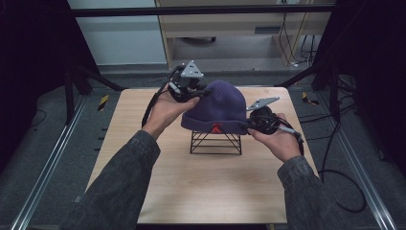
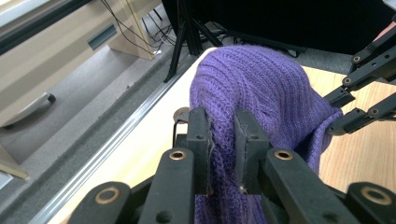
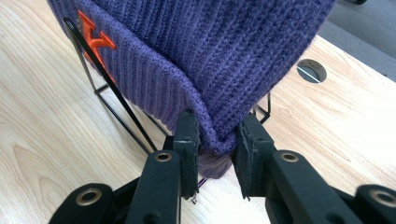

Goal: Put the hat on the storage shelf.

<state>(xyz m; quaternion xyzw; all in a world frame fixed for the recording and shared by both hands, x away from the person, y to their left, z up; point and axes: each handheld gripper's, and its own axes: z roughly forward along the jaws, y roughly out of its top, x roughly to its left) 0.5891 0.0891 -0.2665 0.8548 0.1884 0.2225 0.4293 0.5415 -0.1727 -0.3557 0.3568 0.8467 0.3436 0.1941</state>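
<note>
Purple knit beanie (image 1: 218, 108) sits centre frame over black wire stand (image 1: 215, 142) on bench (image 1: 206, 191). Left tongs (image 1: 203, 92) pinch its crown fabric; right tongs (image 1: 249, 125) pinch the folded cuff. Soft, light, stretchy knit; the thick cuff looks like the firmest hold.

Dim high view with dark corners; both gripper views bright, evenly lit, sharp.

One purple beanie (image 1: 218, 108), one black wire stand (image 1: 215, 142), two tongs, one wooden table (image 1: 201, 187)
</note>
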